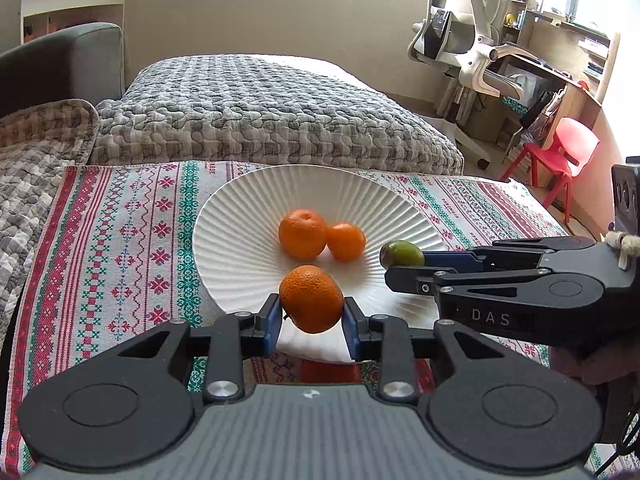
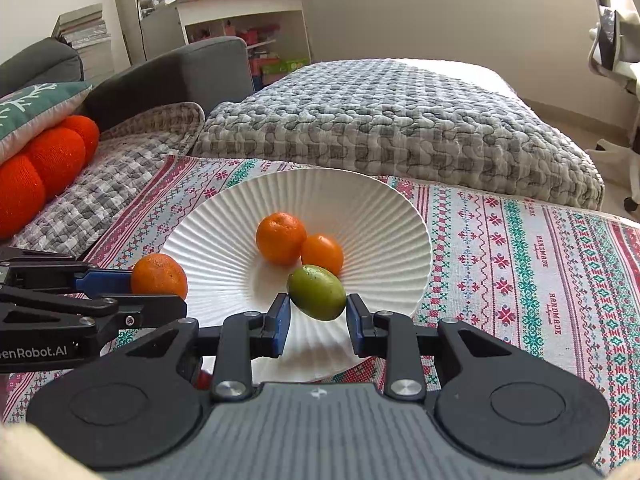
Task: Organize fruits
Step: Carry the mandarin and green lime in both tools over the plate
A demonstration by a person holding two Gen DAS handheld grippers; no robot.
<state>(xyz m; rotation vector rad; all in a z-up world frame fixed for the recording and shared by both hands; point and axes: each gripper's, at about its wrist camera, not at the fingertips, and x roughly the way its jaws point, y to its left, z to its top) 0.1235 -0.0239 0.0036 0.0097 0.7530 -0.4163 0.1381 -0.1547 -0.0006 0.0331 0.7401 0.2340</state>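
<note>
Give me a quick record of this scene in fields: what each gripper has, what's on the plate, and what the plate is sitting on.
left gripper: shut on a round orange tangerine, held above the plate's near rim
right gripper: shut on an oval green fruit, held over the plate
plate: white ribbed round plate
on plate: two orange tangerines, touching each other
surface: red, green and white patterned cloth
behind: grey quilted cushion

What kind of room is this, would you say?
Most likely a lived-in bedroom or study at home: a quilted grey bed, a white office chair at a cluttered desk, and a white bookshelf. The ribbed white plate sits on a patterned cloth.
</note>
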